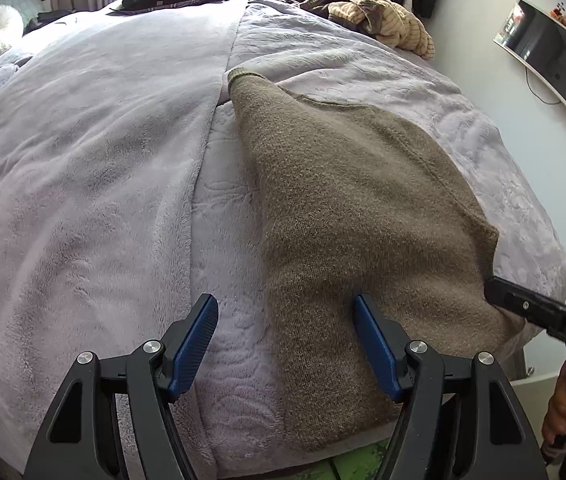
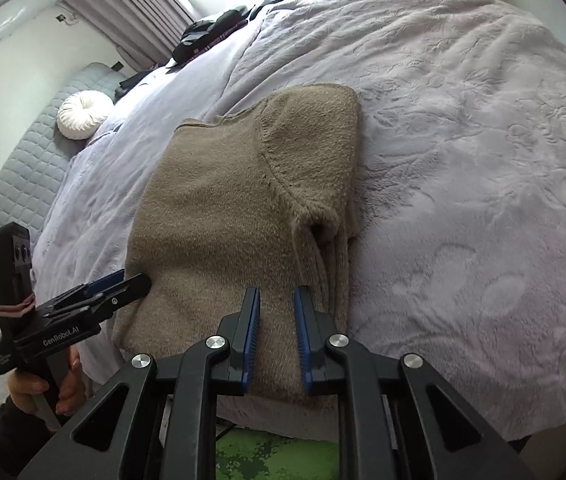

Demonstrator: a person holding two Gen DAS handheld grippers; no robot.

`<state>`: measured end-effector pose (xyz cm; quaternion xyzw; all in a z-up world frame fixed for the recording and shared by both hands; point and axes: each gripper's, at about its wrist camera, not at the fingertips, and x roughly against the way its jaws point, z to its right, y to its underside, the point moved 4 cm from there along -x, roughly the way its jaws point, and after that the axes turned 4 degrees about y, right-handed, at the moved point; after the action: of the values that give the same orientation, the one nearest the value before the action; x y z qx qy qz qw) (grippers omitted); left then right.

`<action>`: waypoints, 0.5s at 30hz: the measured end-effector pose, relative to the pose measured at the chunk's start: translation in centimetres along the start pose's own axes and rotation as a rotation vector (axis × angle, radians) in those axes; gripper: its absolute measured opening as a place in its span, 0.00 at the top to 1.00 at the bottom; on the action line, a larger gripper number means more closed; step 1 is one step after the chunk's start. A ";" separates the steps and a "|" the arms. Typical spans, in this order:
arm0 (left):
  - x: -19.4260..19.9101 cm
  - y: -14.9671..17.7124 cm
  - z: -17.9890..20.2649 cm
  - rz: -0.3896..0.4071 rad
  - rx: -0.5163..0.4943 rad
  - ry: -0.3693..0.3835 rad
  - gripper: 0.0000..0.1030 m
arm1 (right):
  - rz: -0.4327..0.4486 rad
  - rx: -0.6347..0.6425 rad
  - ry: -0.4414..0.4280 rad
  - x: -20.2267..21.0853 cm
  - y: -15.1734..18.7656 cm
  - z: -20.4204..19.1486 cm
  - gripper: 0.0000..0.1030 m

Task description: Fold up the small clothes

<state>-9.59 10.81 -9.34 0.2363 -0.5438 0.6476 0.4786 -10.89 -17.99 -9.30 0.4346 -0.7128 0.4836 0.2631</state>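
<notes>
Left wrist view: the left gripper is seen with its blue pads spread wide and nothing between them; its right pad lies against the near part of the brown sweater, its left pad over the bare bedspread.
Right wrist view: the right gripper is seen with a narrow gap between its pads, directly over the near edge of the sweater; whether cloth is pinched cannot be told.
Sweater: it is laid flat on the bedspread near the bed's front edge, already folded narrow, with a sleeve tucked along its right side.
Step in hand: judged to be mid-fold, the side folds being done and the lengthwise fold not yet made.
Next move: the near hem would need to be gripped at both corners and carried toward the far end of the sweater.
Writing: "DAS" is read on the right gripper in the left view; "GenRobot.AI" on the left gripper in the right view.
Beyond the sweater: striped clothes are piled.
</notes>
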 end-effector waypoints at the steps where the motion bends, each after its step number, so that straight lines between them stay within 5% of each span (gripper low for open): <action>1: 0.1 0.0 0.0 0.002 0.001 -0.002 0.31 | 0.003 -0.003 -0.002 0.1 0.1 0.1 0.83; 15: 1.2 0.4 0.0 0.003 -0.011 -0.040 0.31 | 0.027 -0.117 -0.068 2.0 0.7 1.0 0.79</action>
<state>-10.46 11.23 -8.52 0.2456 -0.5574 0.6404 0.4678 -12.42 -19.52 -8.39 0.4251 -0.7540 0.4296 0.2572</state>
